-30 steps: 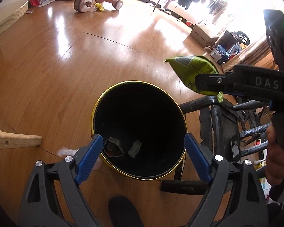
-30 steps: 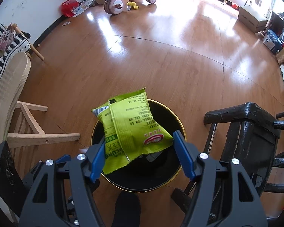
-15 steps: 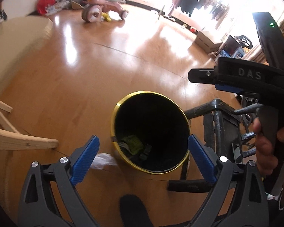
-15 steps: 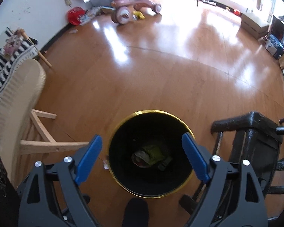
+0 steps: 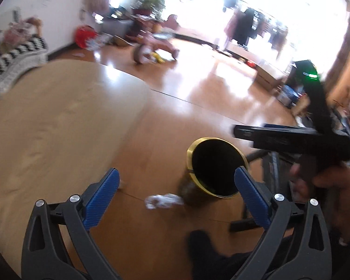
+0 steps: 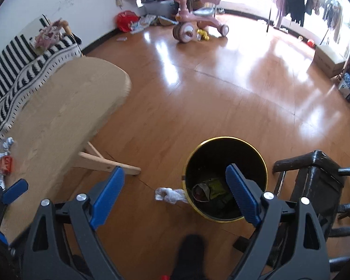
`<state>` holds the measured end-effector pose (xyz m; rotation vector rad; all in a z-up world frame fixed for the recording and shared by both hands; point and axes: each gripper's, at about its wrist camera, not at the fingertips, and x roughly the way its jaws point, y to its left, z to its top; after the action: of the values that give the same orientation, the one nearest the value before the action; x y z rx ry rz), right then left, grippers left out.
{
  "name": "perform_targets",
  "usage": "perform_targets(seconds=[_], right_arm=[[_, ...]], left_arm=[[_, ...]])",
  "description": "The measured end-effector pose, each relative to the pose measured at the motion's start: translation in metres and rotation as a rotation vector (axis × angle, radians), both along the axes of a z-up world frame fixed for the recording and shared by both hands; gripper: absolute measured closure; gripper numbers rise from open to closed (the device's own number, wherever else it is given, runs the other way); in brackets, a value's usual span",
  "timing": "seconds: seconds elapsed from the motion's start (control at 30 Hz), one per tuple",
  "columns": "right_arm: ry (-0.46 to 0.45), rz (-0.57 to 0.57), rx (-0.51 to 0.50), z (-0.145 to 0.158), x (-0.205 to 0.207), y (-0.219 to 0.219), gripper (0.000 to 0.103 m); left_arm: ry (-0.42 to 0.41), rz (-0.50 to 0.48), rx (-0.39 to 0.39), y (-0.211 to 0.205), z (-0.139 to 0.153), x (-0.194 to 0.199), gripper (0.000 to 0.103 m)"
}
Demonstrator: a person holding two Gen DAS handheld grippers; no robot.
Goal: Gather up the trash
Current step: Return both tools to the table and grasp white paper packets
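Green snack bag point(image 6: 213, 186) down in the black gold-rimmed bin point(image 6: 226, 140), crumpled among other scraps at the bottom. Print on it too small and creased to read from up here. Crumpled clear plastic wrap point(image 6: 169, 194) on the wood floor point(image 6: 198, 93), just beside the bin's left wall, not inside. Same wad point(image 5: 162, 201) visible from the left camera, blurry, next to the bin point(image 5: 193, 151).

Right gripper point(image 6: 175, 194) hanging above floor and bin, tilted down, jaws just been opening and now spread wide, nothing between the blue pads point(image 6: 107, 192). Left gripper point(image 5: 176, 192) likewise gaping, jaws just been widening, nothing grasped. Right hand point(image 5: 324, 186) wrapped around its black tool's handle, seen at the right of the left view; lettering on that tool smeared by motion, unreadable. Green light point(image 5: 312, 76) lit on top of it.

More scraps on the light wooden table point(image 6: 65, 107): small red wrapper point(image 6: 4, 164) and a bit of foil point(image 6: 8, 143) near its left edge. Black chair point(image 6: 315, 175) right beside the bin. Pink tricycle point(image 6: 193, 23) far back.
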<state>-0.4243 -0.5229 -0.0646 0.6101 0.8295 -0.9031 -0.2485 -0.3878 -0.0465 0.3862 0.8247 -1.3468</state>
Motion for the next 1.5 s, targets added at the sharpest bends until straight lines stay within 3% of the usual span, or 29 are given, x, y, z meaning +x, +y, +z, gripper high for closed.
perform_targets(seconds=[0.2, 0.33, 0.63, 0.87, 1.07, 1.23, 1.4, 1.5], right_arm=[[-0.018, 0.042, -0.027, 0.031, 0.029, 0.047, 0.01], [-0.021, 0.119, -0.046, 0.039, 0.056, 0.067, 0.01], [-0.091, 0.311, -0.061, 0.049, 0.126, 0.106, 0.009], [-0.163, 0.563, -0.064, 0.062, 0.219, 0.182, 0.009], [-0.173, 0.79, 0.023, 0.043, 0.315, 0.253, 0.009], [-0.136, 0.888, 0.058, 0.021, 0.372, 0.294, 0.01], [-0.105, 0.913, 0.074, 0.005, 0.406, 0.313, 0.01], [-0.066, 0.925, 0.108, -0.013, 0.421, 0.319, 0.017]], left_arm=[[-0.113, 0.061, -0.025, 0.058, 0.039, 0.021, 0.007], [-0.235, 0.157, -0.044, 0.095, 0.064, 0.044, 0.007], [-0.226, 0.433, 0.014, 0.169, 0.074, 0.125, 0.007], [-0.221, 0.661, 0.059, 0.265, 0.065, 0.185, 0.007], [-0.163, 0.799, 0.141, 0.335, 0.028, 0.236, 0.007], [-0.117, 0.82, 0.189, 0.357, 0.0, 0.257, 0.007], [-0.153, 0.788, 0.22, 0.349, -0.016, 0.276, 0.007], [-0.148, 0.777, 0.229, 0.346, -0.027, 0.285, 0.007]])
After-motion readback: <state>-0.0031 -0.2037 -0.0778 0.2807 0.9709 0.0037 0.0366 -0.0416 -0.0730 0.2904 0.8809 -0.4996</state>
